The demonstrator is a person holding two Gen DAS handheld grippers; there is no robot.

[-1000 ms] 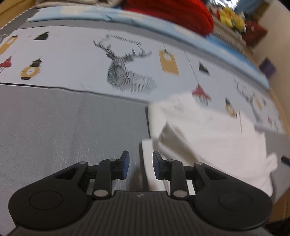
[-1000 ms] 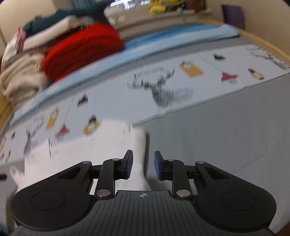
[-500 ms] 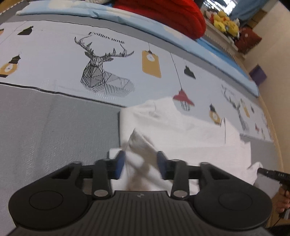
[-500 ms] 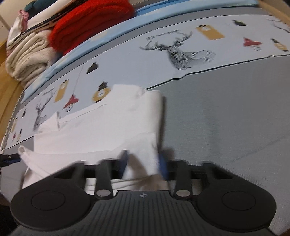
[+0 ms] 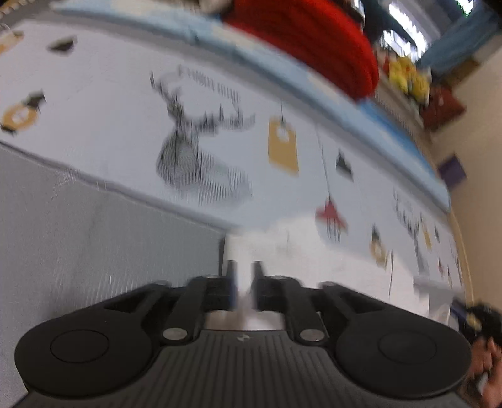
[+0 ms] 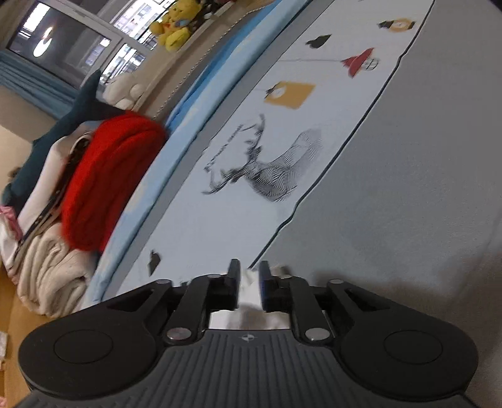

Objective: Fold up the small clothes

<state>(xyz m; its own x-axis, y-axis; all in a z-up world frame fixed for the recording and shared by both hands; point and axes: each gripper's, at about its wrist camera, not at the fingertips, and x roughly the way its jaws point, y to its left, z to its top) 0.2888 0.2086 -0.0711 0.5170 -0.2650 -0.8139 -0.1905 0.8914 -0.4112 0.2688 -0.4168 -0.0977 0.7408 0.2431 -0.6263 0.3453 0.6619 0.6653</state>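
Presently, a white garment (image 5: 313, 260) is catalogued lying on a bed, across the seam where a grey sheet (image 5: 94, 226) meets a pale printed cover (image 5: 109, 103); in the blurred left wrist view the cloth is seen spreading from the left gripper (image 5: 244, 282) toward the right edge of the frame. The left gripper's jaws are opening, a narrow gap is shown between them, and white cloth fills that gap; whether the pads press on it cannot be told through the blur. The right gripper (image 6: 249, 282) is tilted strongly, its jaws are likewise opening, and a fold of the white garment (image 6: 249, 295) is seen between them and bunched beneath the fingers; a firm pinch cannot be confirmed. On the printed cover are listed a line-drawn deer head (image 6: 266, 169), a yellow tag (image 6: 288, 94) and a red hanging lamp (image 6: 357, 61). Beyond it a light blue blanket edge (image 6: 200, 103) is noted, then a red knitted item (image 6: 103, 179) stacked beside cream folded clothes (image 6: 53, 276). A yellow plush toy (image 6: 172, 25) is placed on the far ledge below a window (image 6: 62, 34). Part of a person's hand (image 5: 484, 364) is visible at the lower right of the left view.
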